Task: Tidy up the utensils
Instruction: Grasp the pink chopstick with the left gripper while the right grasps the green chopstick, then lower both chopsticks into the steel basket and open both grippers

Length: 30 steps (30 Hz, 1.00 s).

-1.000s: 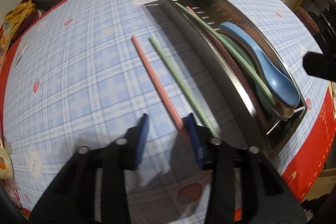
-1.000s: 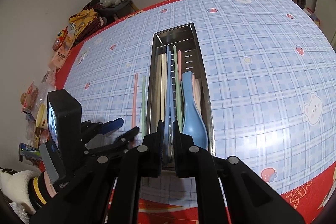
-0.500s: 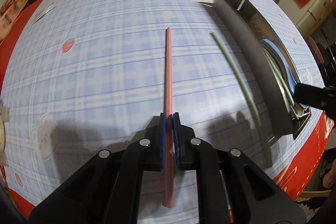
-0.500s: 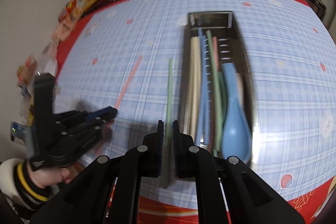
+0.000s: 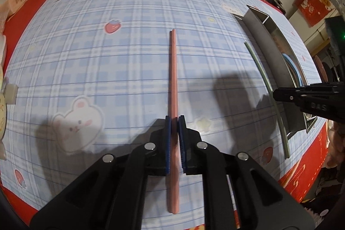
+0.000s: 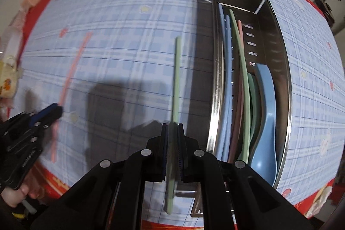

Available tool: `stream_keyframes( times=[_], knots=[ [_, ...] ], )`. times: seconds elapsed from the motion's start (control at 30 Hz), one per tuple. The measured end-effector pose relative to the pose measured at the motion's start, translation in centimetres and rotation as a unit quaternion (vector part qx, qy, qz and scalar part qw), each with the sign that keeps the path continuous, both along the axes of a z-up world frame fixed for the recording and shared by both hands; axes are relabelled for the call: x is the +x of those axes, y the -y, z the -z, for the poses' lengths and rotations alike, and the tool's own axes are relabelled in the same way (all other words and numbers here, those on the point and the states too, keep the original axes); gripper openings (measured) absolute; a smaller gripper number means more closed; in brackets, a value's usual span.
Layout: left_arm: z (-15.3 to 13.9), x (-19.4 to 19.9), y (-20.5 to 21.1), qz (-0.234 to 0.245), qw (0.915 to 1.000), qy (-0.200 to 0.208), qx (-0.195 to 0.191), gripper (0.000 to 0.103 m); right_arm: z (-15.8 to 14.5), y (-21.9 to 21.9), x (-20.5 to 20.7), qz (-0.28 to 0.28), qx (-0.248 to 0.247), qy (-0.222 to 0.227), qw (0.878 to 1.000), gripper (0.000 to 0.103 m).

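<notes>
Bright overhead light, fisheye edges, left-side blur

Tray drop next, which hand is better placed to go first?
Right, likely. Its tongs grip the green chopstick right beside the tray; the left tongs hold the pink chopstick farther away.

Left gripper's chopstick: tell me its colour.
Pink chopstick, clearest in the left wrist view.
</notes>
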<state>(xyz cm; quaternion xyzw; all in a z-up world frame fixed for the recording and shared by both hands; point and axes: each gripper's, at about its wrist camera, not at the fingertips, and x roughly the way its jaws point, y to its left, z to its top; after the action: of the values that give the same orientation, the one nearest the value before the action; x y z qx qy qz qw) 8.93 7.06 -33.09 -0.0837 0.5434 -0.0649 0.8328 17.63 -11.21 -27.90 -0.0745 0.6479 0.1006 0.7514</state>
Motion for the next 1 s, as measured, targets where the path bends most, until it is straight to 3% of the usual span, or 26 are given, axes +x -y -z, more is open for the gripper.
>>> stream_keyframes(
  times=[0.3, 0.57, 0.73, 0.83, 1.0],
  knots=[
    [0.2, -0.3, -0.6, 0.005, 0.9998, 0.006, -0.016, 0.013, 0.9, -1.4, 0.4, 0.018, -0.044, -0.014, 0.999, 0.011],
    [0.2, -0.4, -0.8, 0.003, 0.9997, 0.007, -0.021, 0.013, 1.1, -2.5, 0.1, 0.029, -0.021, -0.016, 0.999, 0.008],
    [0.2, -0.3, -1.3, -0.007, 0.999, 0.001, -0.043, 0.011, 1.2, -2.6, -1.0, 0.032, 0.027, -0.014, 0.999, 0.006],
    [0.1, -0.5, -2.0, -0.019, 0.9965, -0.005, -0.081, 0.011, 0.7, -2.8, -2.8, 0.044, 0.056, 0.002, 0.997, 0.006],
    [-2.0, -1.1, -2.3, -0.024, 0.9926, 0.01, -0.119, 0.011, -1.2, -1.7, -4.4, 0.045, 0.112, 0.029, 0.992, 0.006]
  ],
)
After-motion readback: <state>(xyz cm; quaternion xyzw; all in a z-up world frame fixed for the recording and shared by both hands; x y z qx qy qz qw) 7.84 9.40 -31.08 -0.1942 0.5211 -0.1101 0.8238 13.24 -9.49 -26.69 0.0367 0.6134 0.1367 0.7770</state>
